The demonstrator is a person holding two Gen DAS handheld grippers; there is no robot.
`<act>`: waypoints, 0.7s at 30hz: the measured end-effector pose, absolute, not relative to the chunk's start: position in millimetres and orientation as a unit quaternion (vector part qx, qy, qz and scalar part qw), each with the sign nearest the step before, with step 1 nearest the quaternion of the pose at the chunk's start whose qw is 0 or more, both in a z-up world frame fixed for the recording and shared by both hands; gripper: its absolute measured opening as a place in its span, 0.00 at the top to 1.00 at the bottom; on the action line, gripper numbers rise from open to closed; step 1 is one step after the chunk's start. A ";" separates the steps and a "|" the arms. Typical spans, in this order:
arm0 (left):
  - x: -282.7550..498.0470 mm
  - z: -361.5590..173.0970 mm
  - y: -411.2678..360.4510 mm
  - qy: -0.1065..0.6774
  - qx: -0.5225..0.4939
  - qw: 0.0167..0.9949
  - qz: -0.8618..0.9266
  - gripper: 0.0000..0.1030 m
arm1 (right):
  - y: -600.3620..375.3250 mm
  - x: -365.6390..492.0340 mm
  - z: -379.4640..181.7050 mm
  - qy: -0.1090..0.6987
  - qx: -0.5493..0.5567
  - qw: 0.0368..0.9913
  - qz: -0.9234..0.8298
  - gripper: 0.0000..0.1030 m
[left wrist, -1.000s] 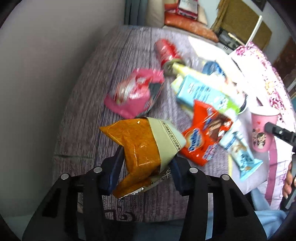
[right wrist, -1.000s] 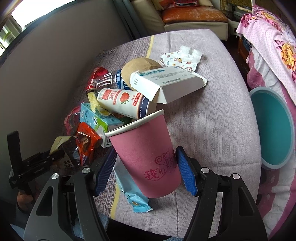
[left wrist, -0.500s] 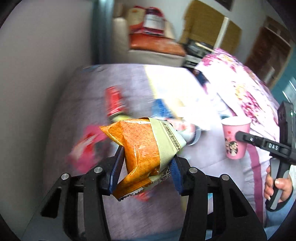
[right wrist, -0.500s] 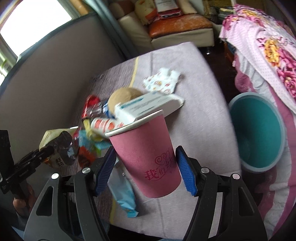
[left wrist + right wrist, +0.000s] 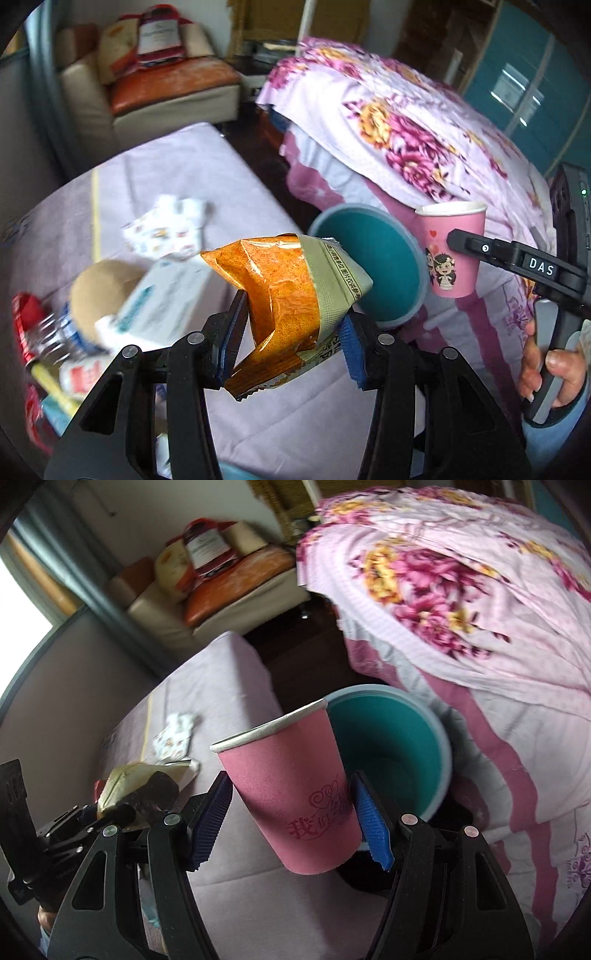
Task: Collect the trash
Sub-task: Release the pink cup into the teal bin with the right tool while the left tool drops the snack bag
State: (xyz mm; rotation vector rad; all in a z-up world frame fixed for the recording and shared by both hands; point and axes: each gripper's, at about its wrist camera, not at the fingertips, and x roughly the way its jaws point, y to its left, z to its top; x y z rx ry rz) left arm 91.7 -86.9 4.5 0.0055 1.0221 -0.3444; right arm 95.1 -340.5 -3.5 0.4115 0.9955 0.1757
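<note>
Beyond the edge of the counter [image 5: 229, 173], down on the floor between it and the bed [image 5: 406, 122], stands the teal bin [image 5: 391, 738], mouth up, and that is where both my loads are headed. My left hand-held gripper [image 5: 291, 339] is clenched on an orange snack bag [image 5: 284, 295], its long axis running up and away from the jaws, the crumpled top leaning toward the bin. My right hand-held gripper [image 5: 291, 823] is grasping a pink paper cup [image 5: 291, 786] low on its wall, the cup tilted with its rim tipped left and away from me.

From the right wrist view the bin's opening lies just ahead and a little right of the cup, directly past its rim; from the left wrist view the bin [image 5: 373, 269] sits ahead and to the right, partly hidden behind the bag, with the cup [image 5: 454, 247] and my right hand [image 5: 550, 373] farther right. I judge the right side nearer to the opening, so the cup should go first. The remaining trash, a white box [image 5: 166, 295], a red can [image 5: 26, 314] and a patterned wrapper [image 5: 166, 229], lies on the counter to my left.
</note>
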 end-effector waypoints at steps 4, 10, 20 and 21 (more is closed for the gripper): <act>115.1 -14.1 -134.7 0.502 0.027 0.845 -0.180 0.53 | -371.0 99.8 -16.6 0.476 0.208 0.852 0.064 0.39; 143.1 -33.6 -183.6 0.514 0.052 0.833 -0.199 0.52 | -398.4 111.0 -33.9 0.477 0.224 0.849 0.046 0.39; 163.1 -62.0 -220.9 0.528 0.071 0.819 -0.211 0.32 | -422.7 120.5 -48.7 0.483 0.235 0.843 0.025 0.39; 163.0 -62.5 -220.4 0.528 0.072 0.820 -0.209 0.24 | -424.3 120.9 -49.7 0.484 0.236 0.842 0.023 0.39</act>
